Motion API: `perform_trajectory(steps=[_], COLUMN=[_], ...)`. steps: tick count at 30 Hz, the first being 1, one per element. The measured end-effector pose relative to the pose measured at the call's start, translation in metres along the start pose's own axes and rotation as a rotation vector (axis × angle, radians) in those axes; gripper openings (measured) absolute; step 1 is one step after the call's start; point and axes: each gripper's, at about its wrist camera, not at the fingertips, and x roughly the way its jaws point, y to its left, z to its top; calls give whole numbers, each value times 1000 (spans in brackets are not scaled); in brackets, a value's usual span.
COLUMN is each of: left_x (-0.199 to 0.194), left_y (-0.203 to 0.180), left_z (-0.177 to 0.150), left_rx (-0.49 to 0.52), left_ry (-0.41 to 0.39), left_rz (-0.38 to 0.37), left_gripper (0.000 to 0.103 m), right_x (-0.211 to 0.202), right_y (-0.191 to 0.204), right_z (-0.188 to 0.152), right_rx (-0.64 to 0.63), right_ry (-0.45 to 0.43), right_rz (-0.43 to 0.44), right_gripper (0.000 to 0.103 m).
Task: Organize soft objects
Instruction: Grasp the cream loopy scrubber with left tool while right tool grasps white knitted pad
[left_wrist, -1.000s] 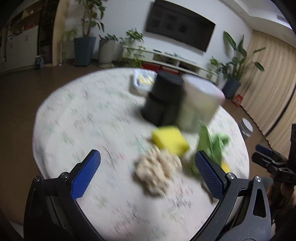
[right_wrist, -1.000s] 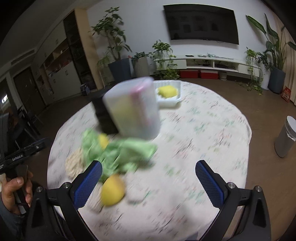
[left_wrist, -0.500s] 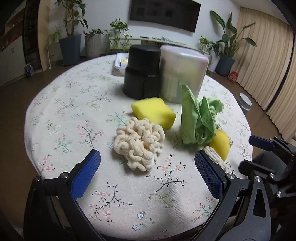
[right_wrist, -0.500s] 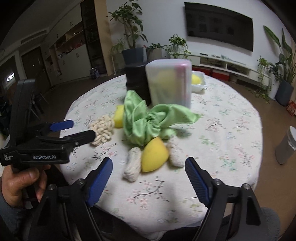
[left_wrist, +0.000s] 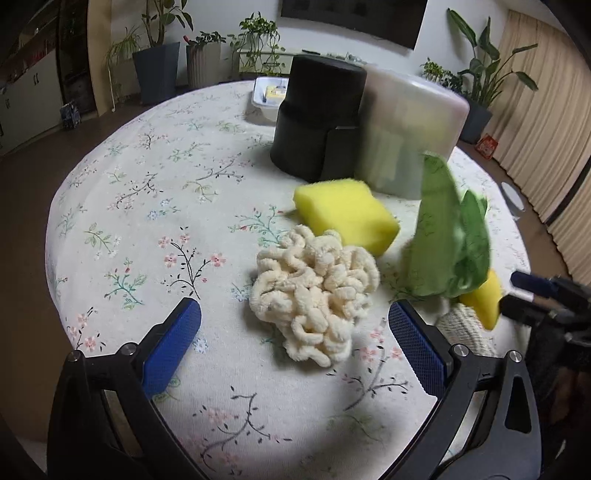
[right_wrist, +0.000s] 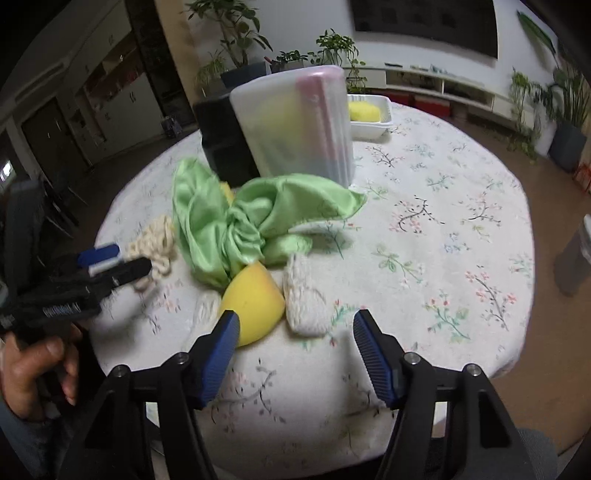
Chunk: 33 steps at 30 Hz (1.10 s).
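On the round table with the floral tablecloth, the soft items lie clustered near the front edge. The left gripper has its jaws spread wide and holds nothing; the cream chenille cloth lies between and just beyond its fingertips. A yellow sponge sits directly behind that cloth, touching it. The green cloth is bunched in front of the translucent container, which stands beside a black container. The right gripper is also spread and empty; a yellow wedge-shaped sponge and a white knitted piece lie just beyond its fingers, side by side. A white tray stands at the far side.
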Motion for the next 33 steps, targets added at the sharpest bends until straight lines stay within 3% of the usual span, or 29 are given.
perform_trajectory(steps=[6,8,11,14,20,24,27,30,33], left_x=[10,12,15,16,15,14,15,17,17], left_y=[5,5,0,-4,-4,-5,-6,-9,-6], left_z=[2,3,2,2,2,2,3,2,3], left_rx=[-20,-21,9,30,27,32,38,52,40], left_ry=[19,13,12,14,8,1,2,6,1], left_rz=[-12,-9,27,50,38,22,29,37,22], left_gripper=[103,103,103,102,101,100,100,100,100], right_x=[-13,-16,-4,12,16,14,13,25,32], right_y=[-3,-4,-9,-9,-15,-16,-20,-5,3], right_z=[13,12,11,6,15,12,10,7,11], right_rx=[-6,-45,-85,-103,-109,-135,-120,-198,-220], right_ry=[-19,-21,36,93,81,98,109,158,140], right_rz=[42,13,-48,-38,-20,-7,9,-18,-31], right_gripper=[67,67,67,66,66,53,50,49,48])
